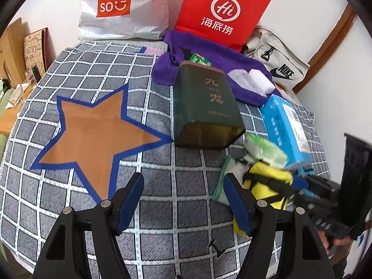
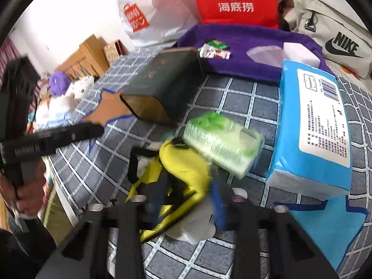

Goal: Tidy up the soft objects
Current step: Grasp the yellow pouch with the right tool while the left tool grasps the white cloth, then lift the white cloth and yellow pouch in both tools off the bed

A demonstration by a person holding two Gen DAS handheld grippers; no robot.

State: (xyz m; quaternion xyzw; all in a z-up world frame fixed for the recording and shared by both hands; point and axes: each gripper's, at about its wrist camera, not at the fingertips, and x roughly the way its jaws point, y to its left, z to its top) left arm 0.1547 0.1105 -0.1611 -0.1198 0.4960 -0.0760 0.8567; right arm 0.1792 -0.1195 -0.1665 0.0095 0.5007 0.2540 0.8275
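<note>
Yellow pouch [image 2: 183,169] between right tool [image 2: 183,200] fingers; left-wrist view blocks it.

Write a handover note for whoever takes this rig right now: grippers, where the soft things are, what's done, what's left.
Left gripper: open, empty, over the checked cloth beside the brown star.
Right gripper: jaws around the yellow pouch; blur hides whether they grip it.
Green tissue pack lies against the pouch, blue tissue pack beside it, dark green box behind, purple towel further back.
Done: nothing on the brown star.
Left: apparently all the sorting.
</note>
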